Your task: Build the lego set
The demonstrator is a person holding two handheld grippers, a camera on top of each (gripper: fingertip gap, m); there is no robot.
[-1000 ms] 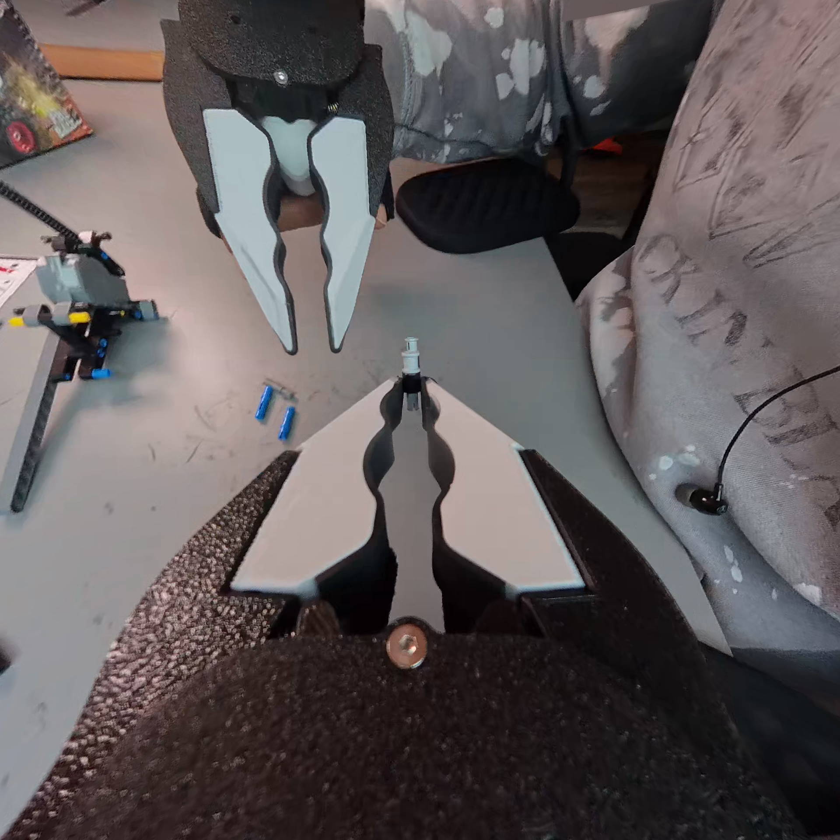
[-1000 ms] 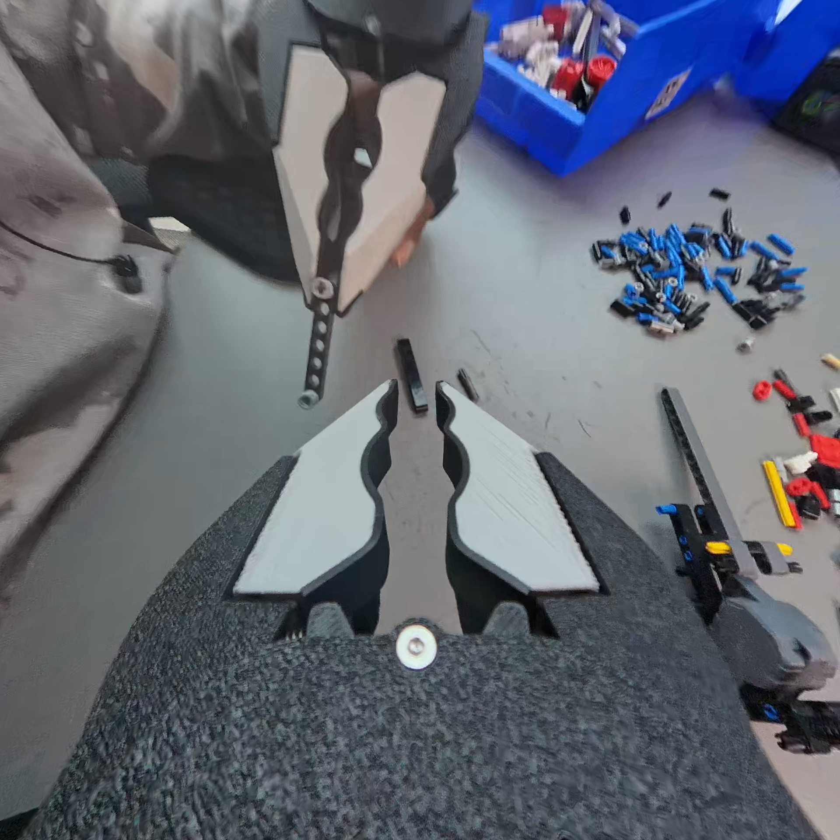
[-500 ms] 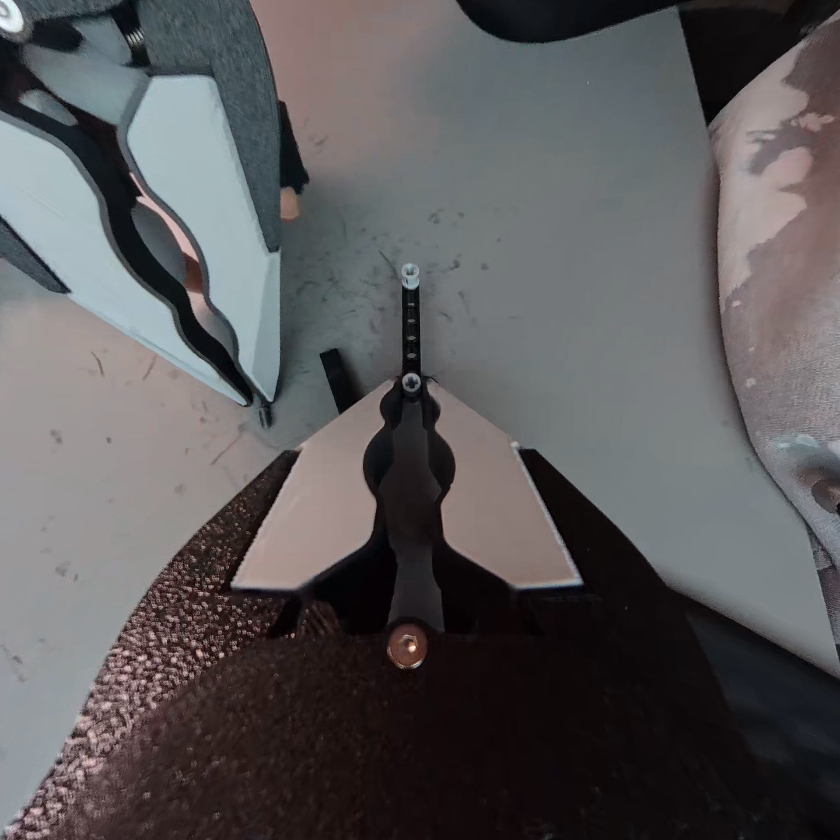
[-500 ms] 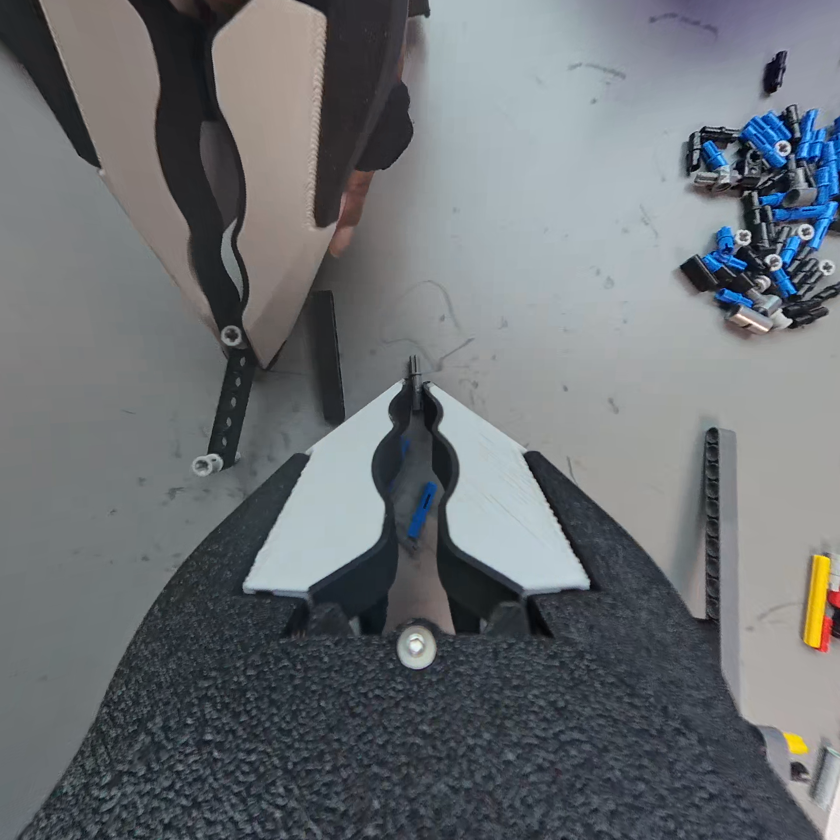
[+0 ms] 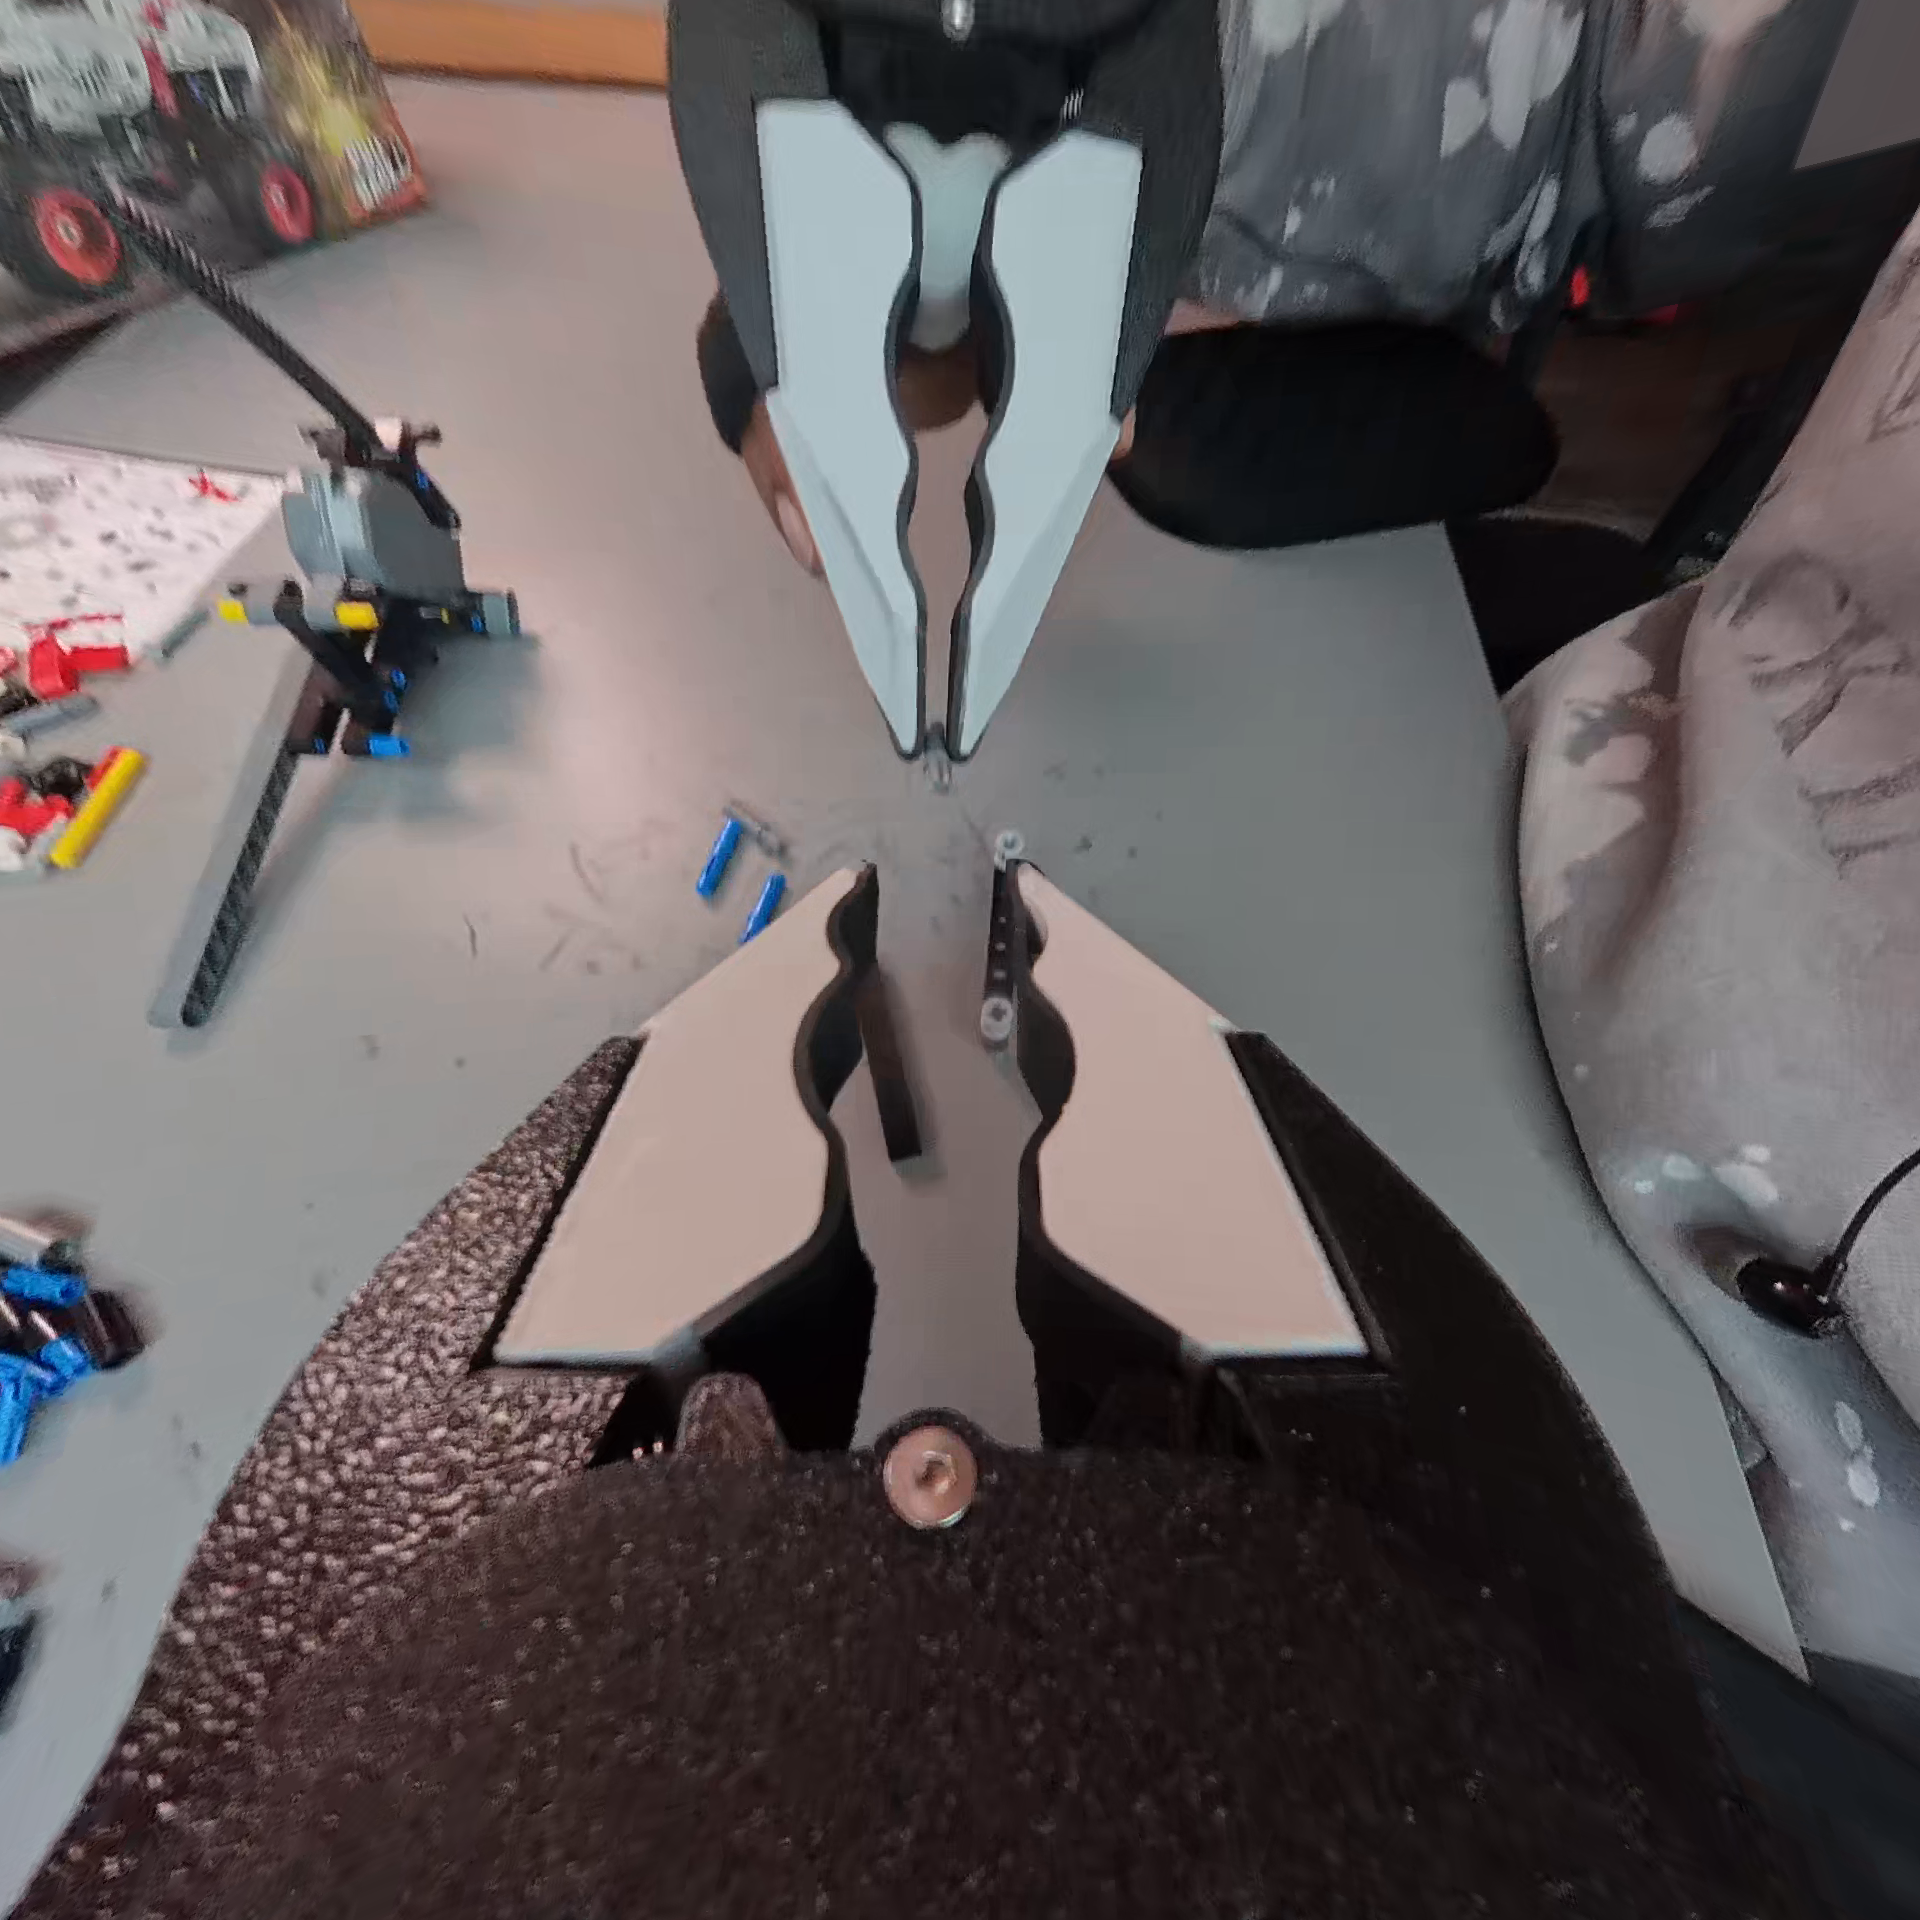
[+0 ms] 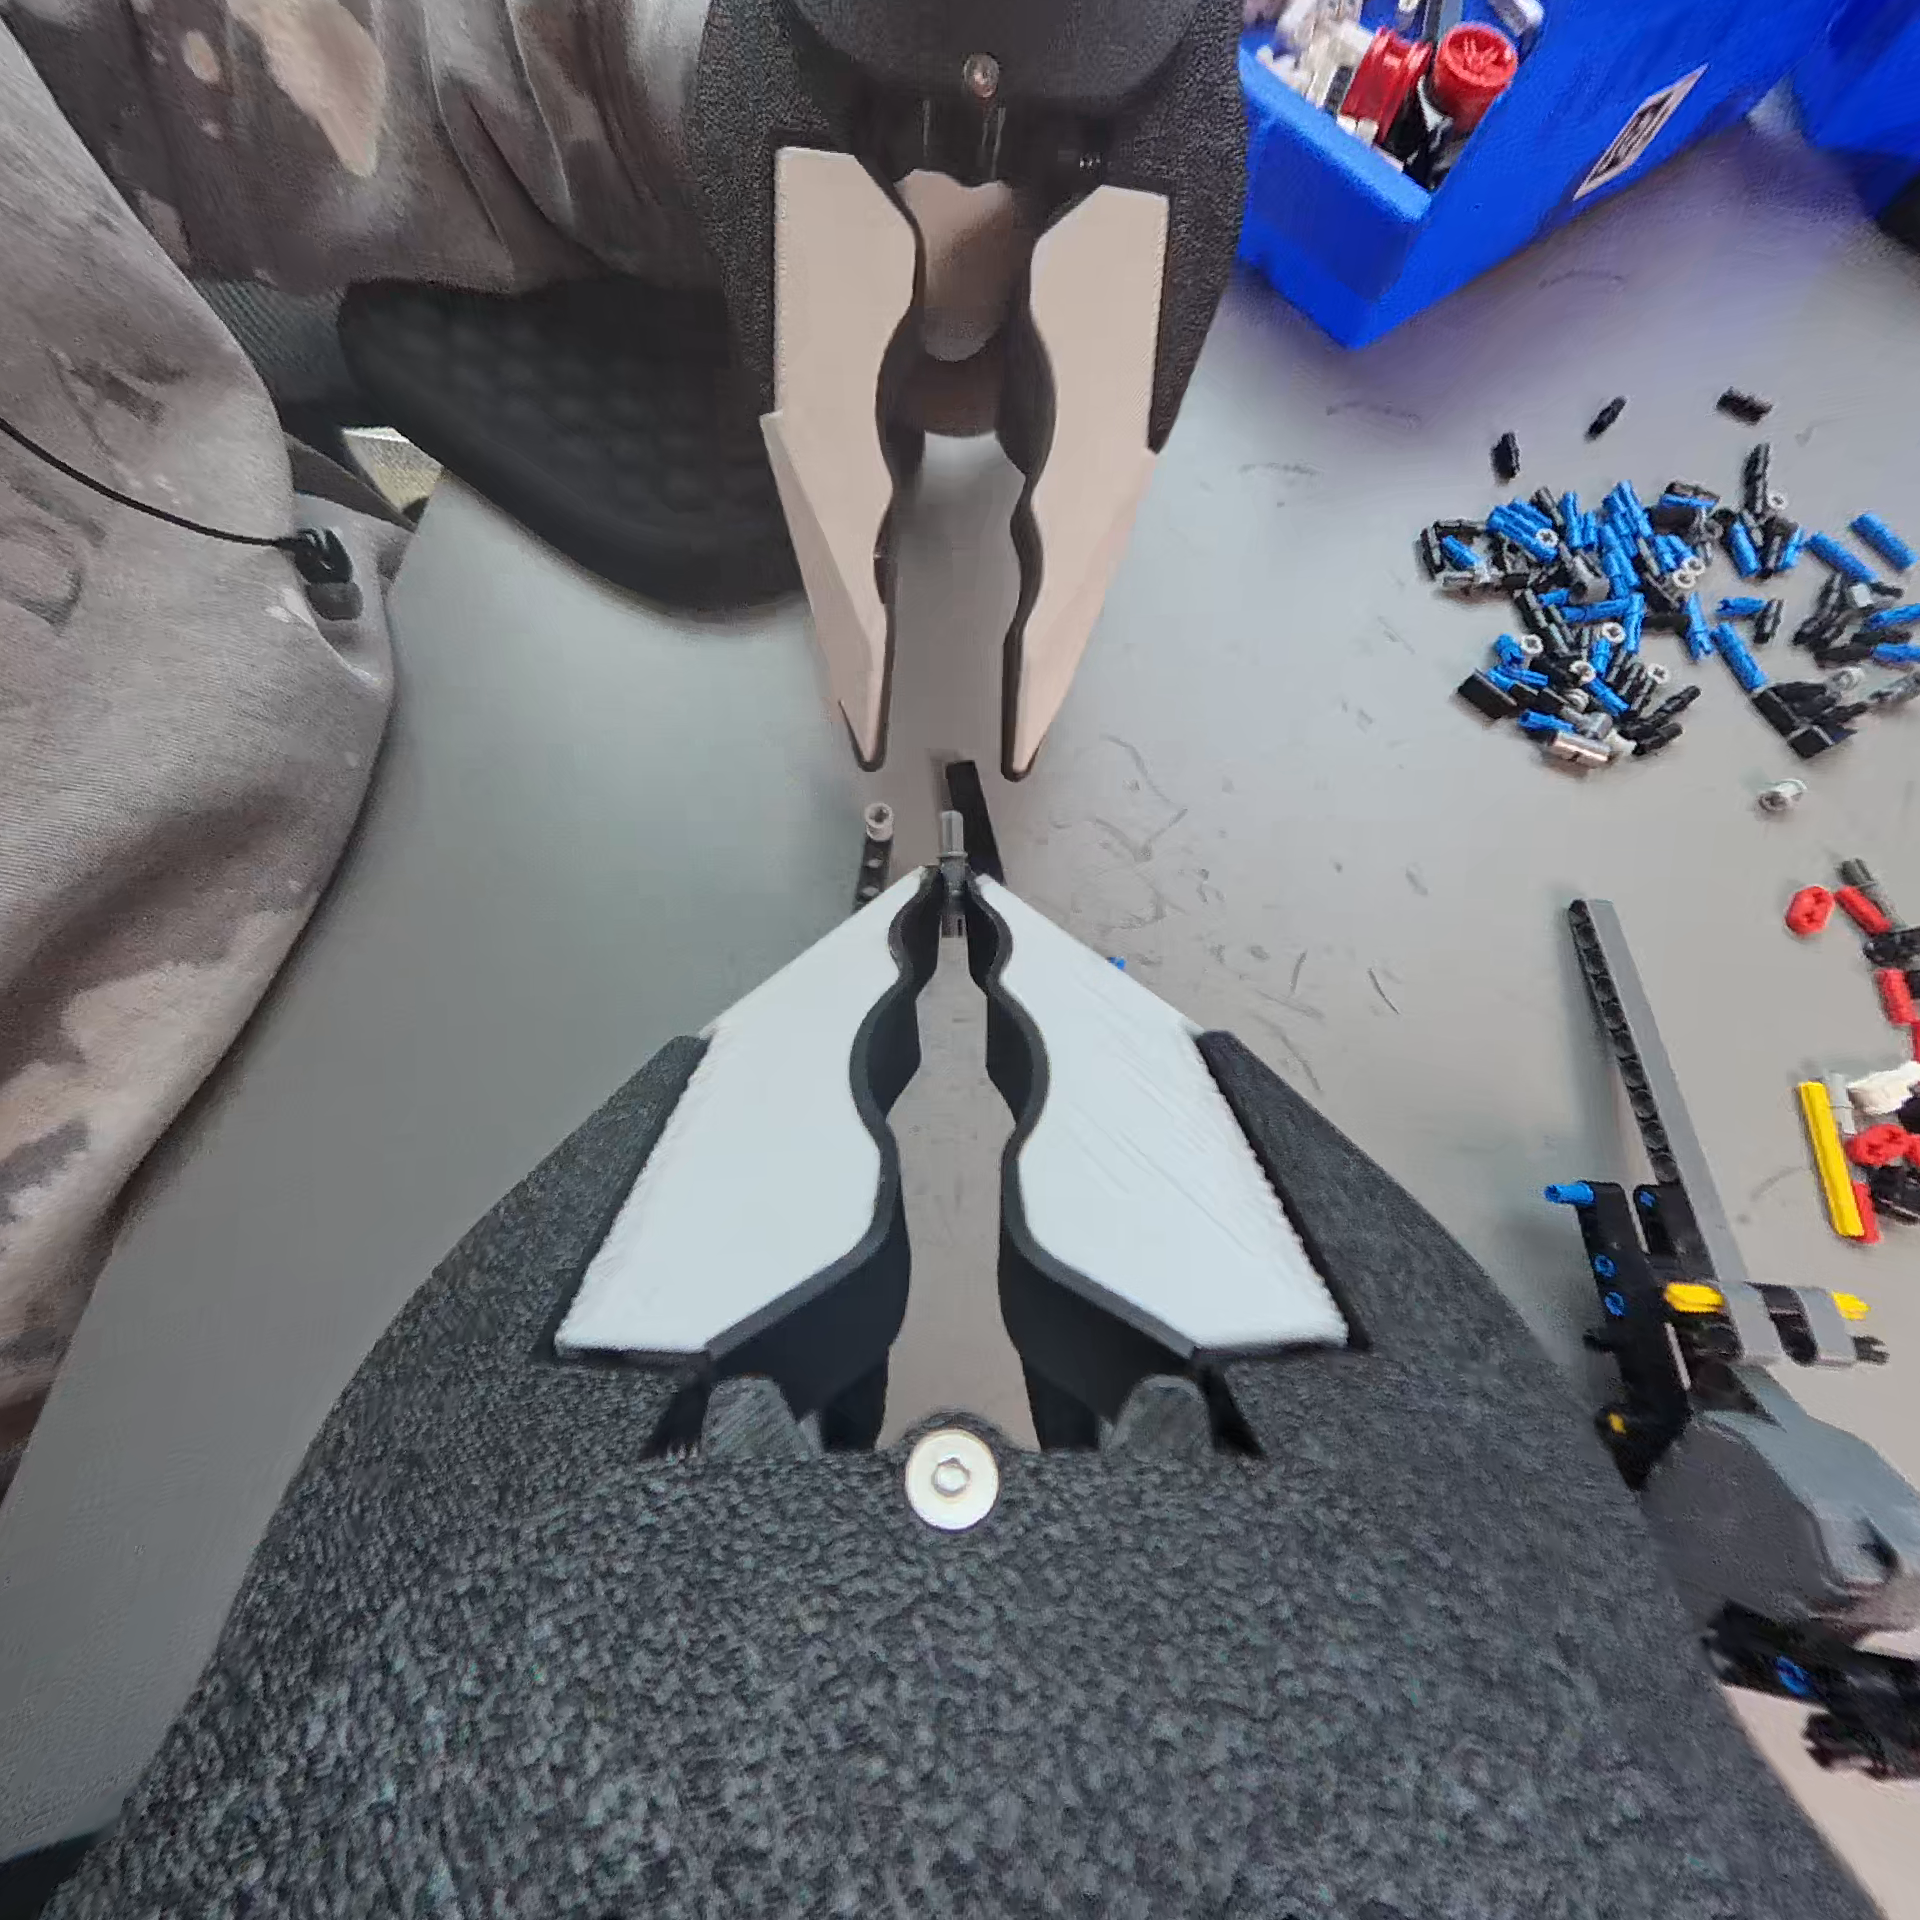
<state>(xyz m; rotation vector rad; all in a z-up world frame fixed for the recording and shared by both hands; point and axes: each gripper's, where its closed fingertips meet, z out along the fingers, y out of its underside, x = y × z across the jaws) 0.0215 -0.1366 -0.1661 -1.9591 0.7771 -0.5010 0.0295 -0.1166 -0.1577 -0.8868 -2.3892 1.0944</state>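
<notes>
My two grippers face each other over the grey table [image 5: 1247, 790].

My left gripper [image 5: 940, 883] has its fingers spread apart, and the black beam [image 5: 1003, 951] lies on the table between them, near the front edge. My right gripper [image 6: 943, 883] pinches a small grey pin [image 6: 949, 840] at its tips.

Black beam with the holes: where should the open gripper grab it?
Probably grab the black beam by its bare middle, between the grey pins at its ends. It lies lengthwise just inside one finger of the open left gripper, so shift sideways and close on its long thin sides. The right gripper already holds a small pin.
</notes>
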